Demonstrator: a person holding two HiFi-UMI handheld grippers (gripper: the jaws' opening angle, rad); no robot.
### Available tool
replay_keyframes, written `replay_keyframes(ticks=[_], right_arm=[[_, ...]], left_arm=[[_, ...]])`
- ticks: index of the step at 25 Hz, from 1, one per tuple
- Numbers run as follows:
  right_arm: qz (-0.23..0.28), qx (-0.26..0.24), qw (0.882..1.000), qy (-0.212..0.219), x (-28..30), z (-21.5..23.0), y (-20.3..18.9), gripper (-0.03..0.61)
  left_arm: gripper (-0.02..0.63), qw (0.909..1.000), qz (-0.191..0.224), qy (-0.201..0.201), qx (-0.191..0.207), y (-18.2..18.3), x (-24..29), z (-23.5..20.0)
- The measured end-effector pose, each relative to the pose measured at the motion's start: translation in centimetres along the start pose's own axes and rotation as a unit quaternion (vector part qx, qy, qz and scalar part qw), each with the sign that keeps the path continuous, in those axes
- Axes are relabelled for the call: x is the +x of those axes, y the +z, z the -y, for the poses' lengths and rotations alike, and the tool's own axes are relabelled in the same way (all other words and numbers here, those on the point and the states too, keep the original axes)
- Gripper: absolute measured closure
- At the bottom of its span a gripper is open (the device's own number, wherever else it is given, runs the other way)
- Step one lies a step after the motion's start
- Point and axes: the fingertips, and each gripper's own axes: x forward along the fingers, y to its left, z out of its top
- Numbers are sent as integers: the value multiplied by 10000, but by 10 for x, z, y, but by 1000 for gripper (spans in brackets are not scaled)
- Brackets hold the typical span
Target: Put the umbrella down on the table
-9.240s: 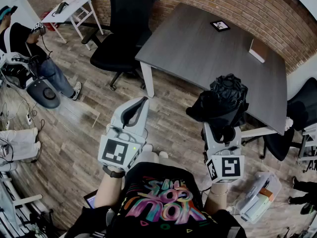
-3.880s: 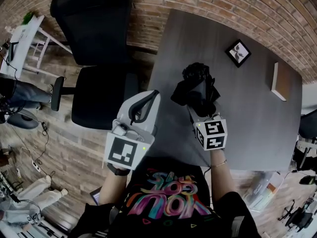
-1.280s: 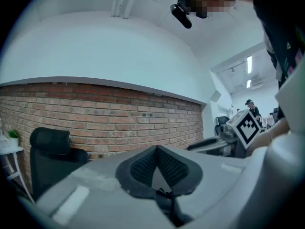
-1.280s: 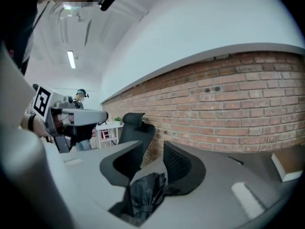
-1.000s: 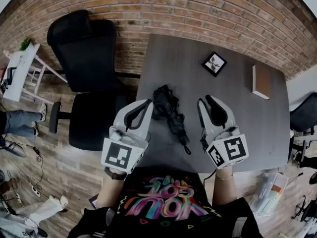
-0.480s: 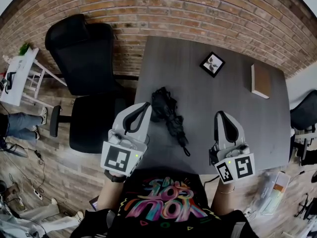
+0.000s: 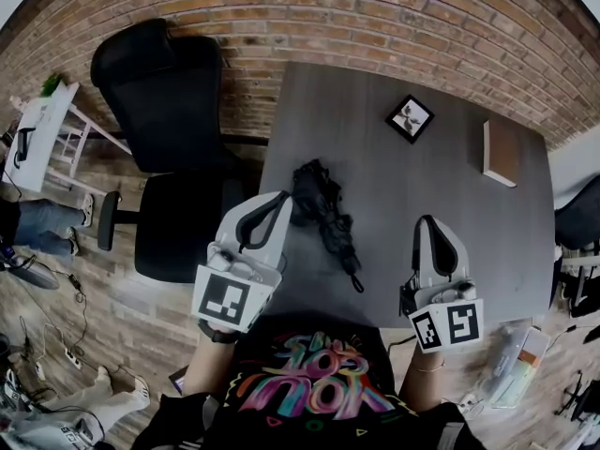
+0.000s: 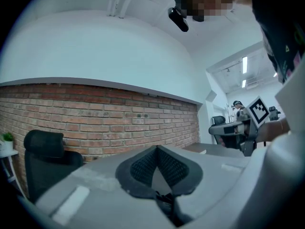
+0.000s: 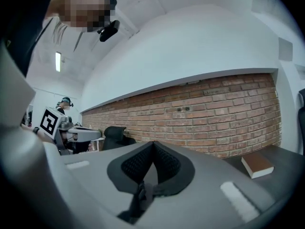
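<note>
Umbrella (image 7: 323,216) lies flat on the table (image 7: 469,195), close to its left edge beside the chair (image 7: 173,157), with wide bare tabletop on its right up to the frame (image 7: 410,118) and book (image 7: 501,153). It is black, folded, bunched at the far end, its thin handle toward the person (image 7: 309,392). The left gripper (image 7: 275,200) just beside it and the right gripper (image 7: 429,223) well apart both have jaws closed on nothing.
</note>
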Motion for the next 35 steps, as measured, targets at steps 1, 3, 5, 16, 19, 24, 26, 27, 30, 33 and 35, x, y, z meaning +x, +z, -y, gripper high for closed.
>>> replay_keyframes(ticks=[1,3,5,16,19,24,26,27,30,33,35], right_arm=[[12,51,10000,43,0,-1,0,580],[47,180,9998,106,0,-2,0,580],[105,338,9993,110,-1,-1,1,580],[62,420,9990,151,-2,2,-3,580],[70,366,9991,195,-1,0,-2,580],[-32,249,9995,203,1,0,-3,580],[-43,268,9994,210,1,-1,-4,580],[-35,287,9993,216,1,-1,-5,580],[-10,295,9993,209,1,-3,-4,580],[-15,292,9994,207,0,-5,-5,580],[-23,292,9994,202,0,-5,-5,580]], left_arm=[[614,10000,2,3,-1,0,0,0],[614,10000,19,-5,9,1,0,1],[614,10000,30,-24,7,1,1,2],[614,9999,27,-121,-33,-1,3,11],[614,9999,25,-112,-52,-1,3,11],[614,10000,38,-86,-29,0,4,10],[614,10000,25,-63,-46,-1,3,9],[614,10000,21,-53,-49,-1,2,8],[614,10000,30,-41,-41,-2,1,6],[614,10000,28,-41,-55,-2,0,6],[614,10000,13,-48,-62,-2,1,7]])
